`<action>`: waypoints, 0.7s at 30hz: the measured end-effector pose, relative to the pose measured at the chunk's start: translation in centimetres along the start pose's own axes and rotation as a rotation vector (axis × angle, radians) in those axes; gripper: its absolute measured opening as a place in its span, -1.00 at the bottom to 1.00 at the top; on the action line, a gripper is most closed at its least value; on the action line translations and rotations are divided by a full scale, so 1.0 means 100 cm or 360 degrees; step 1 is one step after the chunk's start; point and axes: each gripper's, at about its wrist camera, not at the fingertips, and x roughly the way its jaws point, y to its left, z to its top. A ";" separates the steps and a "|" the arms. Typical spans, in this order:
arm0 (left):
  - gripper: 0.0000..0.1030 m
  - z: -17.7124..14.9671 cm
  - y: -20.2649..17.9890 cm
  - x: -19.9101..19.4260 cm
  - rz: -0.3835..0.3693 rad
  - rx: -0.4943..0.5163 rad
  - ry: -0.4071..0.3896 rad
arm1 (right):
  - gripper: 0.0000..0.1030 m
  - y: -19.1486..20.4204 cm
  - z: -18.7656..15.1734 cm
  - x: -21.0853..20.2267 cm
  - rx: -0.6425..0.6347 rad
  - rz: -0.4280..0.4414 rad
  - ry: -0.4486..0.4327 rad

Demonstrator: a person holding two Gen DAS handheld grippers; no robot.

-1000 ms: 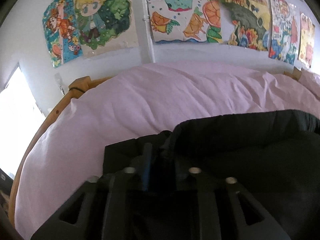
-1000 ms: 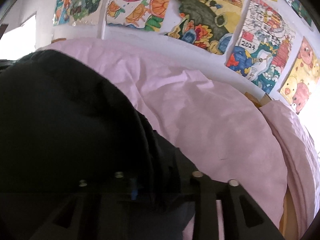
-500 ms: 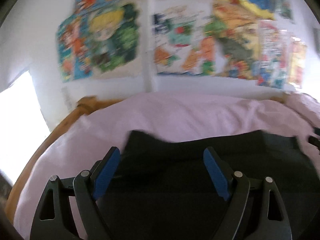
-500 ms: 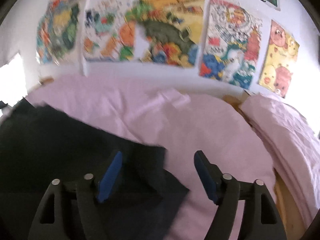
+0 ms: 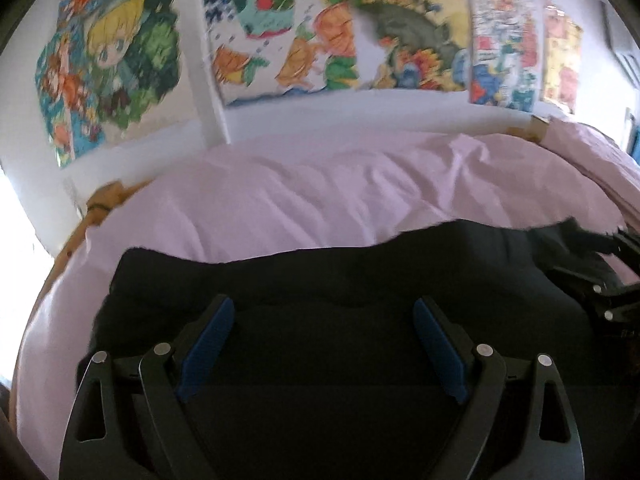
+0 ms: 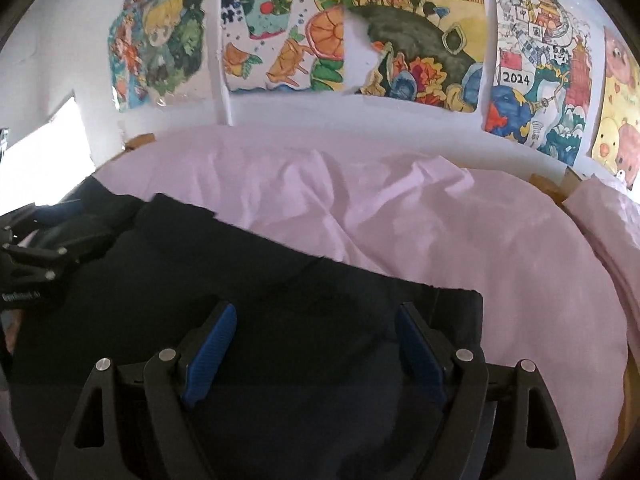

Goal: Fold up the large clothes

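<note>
Lying flat on the pink sheet [image 5: 304,200] of the bed, the dark garment [image 5: 340,280] spreads beneath and ahead of both sets of fingers. The left gripper [image 5: 323,322] hovers just above it with its 2 fingers spread wide, blue pads [image 5: 208,344] facing each other and nothing between them but the cloth below. Beyond those fingertips the garment's far edge runs as a wavy line across the sheet, ending in a rounded corner ahead and to the left of the left finger. Off to the right of the fingers, at the frame's edge, the right gripper [image 5: 612,276] shows as black struts over the same cloth.

From the right wrist view, the right gripper [image 6: 316,326] is likewise spread wide above the dark garment [image 6: 280,300], holding nothing (the blue pads [image 6: 210,346] are clear of the fabric). The garment's far edge slants from up-left down to a squared corner just ahead and right of the right finger; past it the pink sheet [image 6: 420,220] lies rumpled. The left gripper [image 6: 48,248] sits to the far left of these fingers, over the cloth.

Behind the bed, well ahead of both fingers, colourful drawings [image 6: 400,32] hang along the white wall, and a wooden bed frame [image 5: 92,216] edges the sheet at left.
</note>
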 end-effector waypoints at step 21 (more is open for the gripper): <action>0.90 -0.015 0.033 0.083 -0.0097 -0.0151 0.0198 | 0.67 -0.018 -0.026 0.099 0.0102 0.0070 0.0200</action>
